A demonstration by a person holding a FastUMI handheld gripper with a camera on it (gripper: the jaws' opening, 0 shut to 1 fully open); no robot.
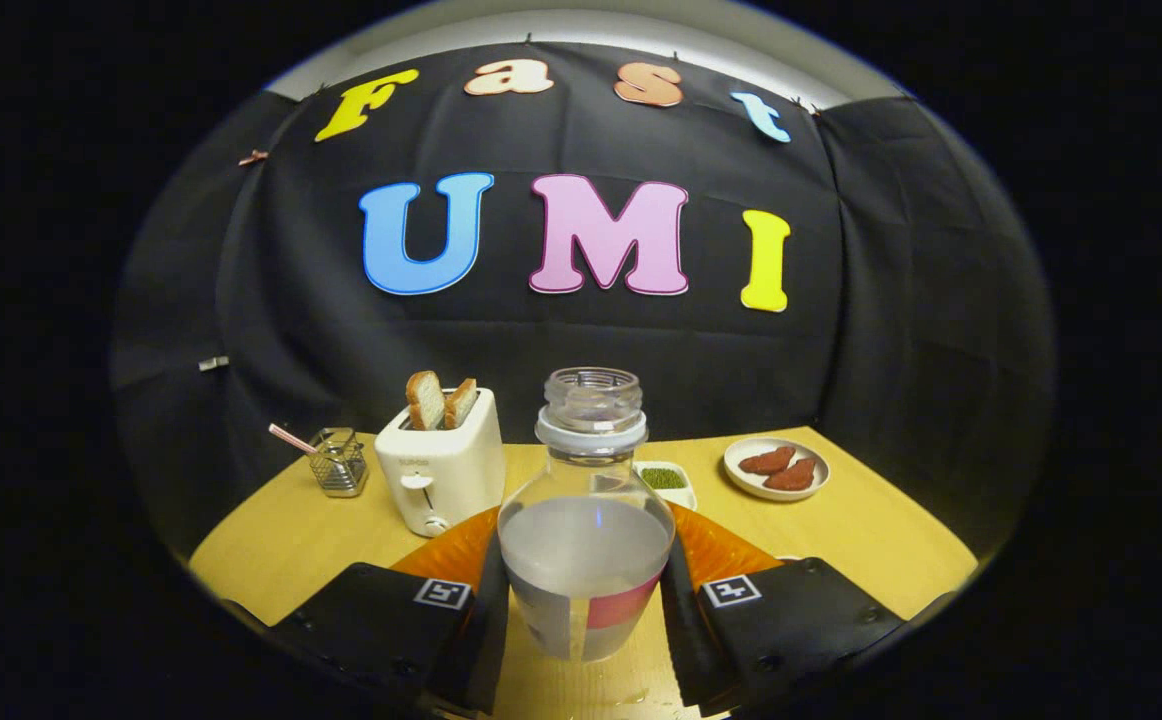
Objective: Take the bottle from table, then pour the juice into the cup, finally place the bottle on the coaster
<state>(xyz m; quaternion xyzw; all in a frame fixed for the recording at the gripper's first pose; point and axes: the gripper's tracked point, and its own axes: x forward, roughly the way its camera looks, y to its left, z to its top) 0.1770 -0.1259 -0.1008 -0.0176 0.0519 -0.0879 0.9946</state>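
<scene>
Between the fingers [486, 610]: uncapped, half-full clear bottle [586, 540].

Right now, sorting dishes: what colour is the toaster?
Cream-white toaster, clearest in the gripper view.

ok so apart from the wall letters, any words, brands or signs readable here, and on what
None can be read.
toaster: small dark mark on its front, too small to read.
bottle, gripped between the tongs: no legible words on its label band.
square marker on each finger: a coded pattern, no words.
</scene>
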